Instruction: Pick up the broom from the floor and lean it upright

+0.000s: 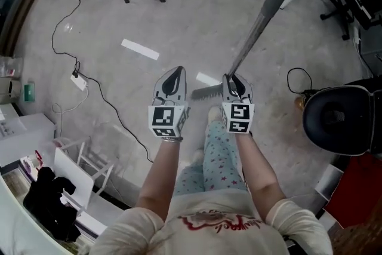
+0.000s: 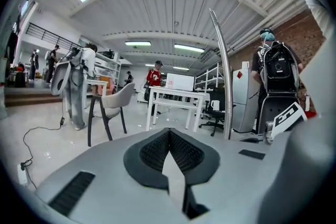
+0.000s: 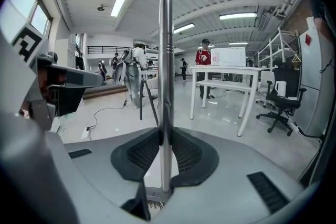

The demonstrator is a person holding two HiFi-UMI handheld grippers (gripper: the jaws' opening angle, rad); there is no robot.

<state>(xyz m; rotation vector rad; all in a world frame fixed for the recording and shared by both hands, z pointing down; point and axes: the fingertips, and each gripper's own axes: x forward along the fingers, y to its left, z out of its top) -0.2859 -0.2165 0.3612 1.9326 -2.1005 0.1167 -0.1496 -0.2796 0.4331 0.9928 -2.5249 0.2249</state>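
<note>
With our right hand-held gripper (image 1: 234, 85) clamped on the broom (image 1: 264, 15) and left hand-held gripper (image 1: 173, 82) closed empty, we should lean it gently.

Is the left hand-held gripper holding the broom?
No: the left hand-held gripper is shut and empty; the broom handle stands beside it.

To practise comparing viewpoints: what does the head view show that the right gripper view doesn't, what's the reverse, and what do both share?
Head view only: the person's forearms and patterned trousers. Right gripper view only: ceiling lights and a standing person in red. Both: the broom, its handle clamped between the right gripper's jaws.
</note>
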